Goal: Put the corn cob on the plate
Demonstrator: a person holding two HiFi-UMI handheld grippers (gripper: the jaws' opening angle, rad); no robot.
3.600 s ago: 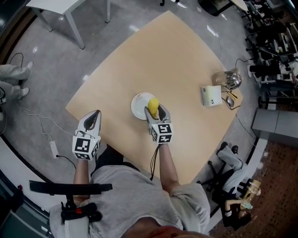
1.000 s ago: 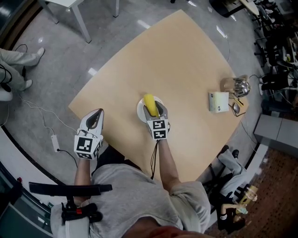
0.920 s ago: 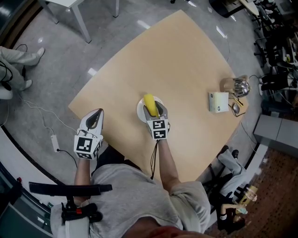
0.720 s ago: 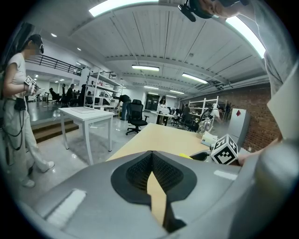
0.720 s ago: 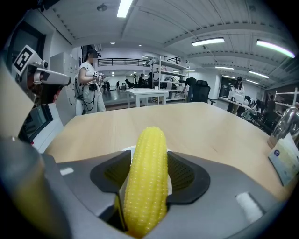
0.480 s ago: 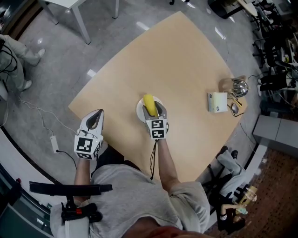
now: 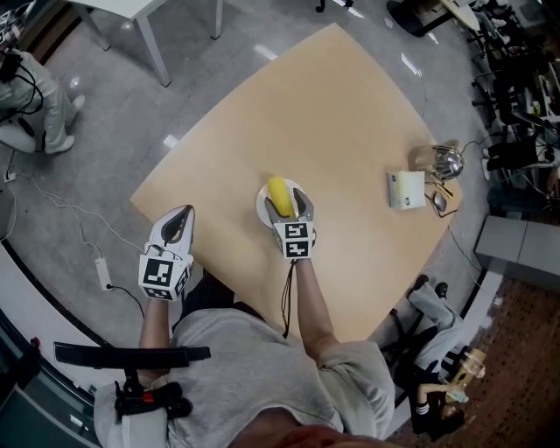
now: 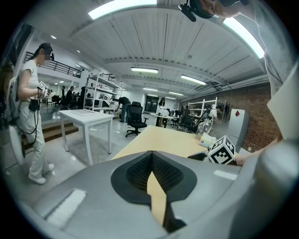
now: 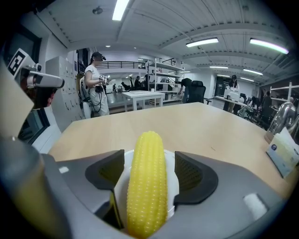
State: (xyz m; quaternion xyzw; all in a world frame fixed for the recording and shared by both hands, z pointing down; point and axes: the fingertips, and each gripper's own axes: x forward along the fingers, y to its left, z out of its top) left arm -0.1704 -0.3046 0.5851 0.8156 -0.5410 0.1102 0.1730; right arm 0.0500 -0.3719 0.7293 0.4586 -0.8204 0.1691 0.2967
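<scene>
Floor (image 7: pixel 96 114), grey and glossy, surrounds the big pale wooden table (image 7: pixel 341 105) that we stand at, and a white side table (image 7: pixel 144 10) sits off at the top left corner of the head view. Our two arms reach out from the near edge. We hold the left gripper (image 7: pixel 178 219) out over the floor just beside the table's near left corner, well apart from everything on the tabletop; in the left gripper view (image 8: pixel 152 161) its dark pads meet at the tips, so that claw is closed with nothing in it. We hold the right gripper (image 7: pixel 291 206) near the middle of the table's near side, tilted downward over the white plate (image 7: pixel 262 208). In the right gripper view (image 9: pixel 148 164) its jaws are opening, standing wide on either side of the corn cob (image 9: pixel 147 182), and a strip of the plate (image 9: pixel 171 161) shows between each pad and the cob, so neither pad presses on it. The yellow corn cob (image 7: pixel 279 193) lies on the plate, its long axis running along the line the gripper points, with its far end reaching toward the plate's far rim. Over by the table's right edge, well apart from the plate, we see a white box (image 7: pixel 402 189) and, just beyond it, a clear glass holding metal utensils (image 7: pixel 436 160).
</scene>
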